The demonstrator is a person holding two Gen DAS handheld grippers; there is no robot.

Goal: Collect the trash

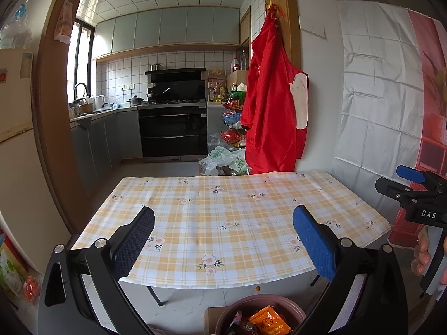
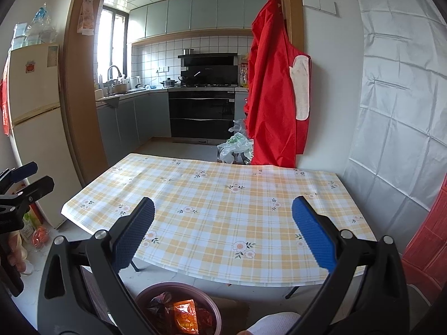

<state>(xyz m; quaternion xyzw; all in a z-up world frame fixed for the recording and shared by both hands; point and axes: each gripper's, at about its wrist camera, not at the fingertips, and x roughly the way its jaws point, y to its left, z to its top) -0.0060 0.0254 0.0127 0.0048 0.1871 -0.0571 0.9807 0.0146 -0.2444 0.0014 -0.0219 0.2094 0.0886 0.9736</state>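
Observation:
A mauve bin (image 1: 252, 303) (image 2: 176, 287) stands on the floor just in front of the table, low in both wrist views. Inside lie an orange snack wrapper (image 1: 269, 322) (image 2: 185, 315) and several darker wrappers. My left gripper (image 1: 223, 237) is open above the near table edge, nothing between its blue pads. My right gripper (image 2: 223, 236) is open too and empty, held at a similar height. Each gripper shows at the side of the other's view. The yellow checked tablecloth (image 1: 223, 217) (image 2: 218, 212) carries no trash.
A red apron (image 1: 272, 97) (image 2: 275, 89) hangs on the wall behind the table. Plastic bags (image 1: 223, 162) (image 2: 234, 146) lie on the kitchen floor beyond. A fridge (image 2: 33, 128) stands left, a white sheet (image 2: 396, 111) covers the right wall. A small orange scrap (image 1: 257, 289) lies under the table.

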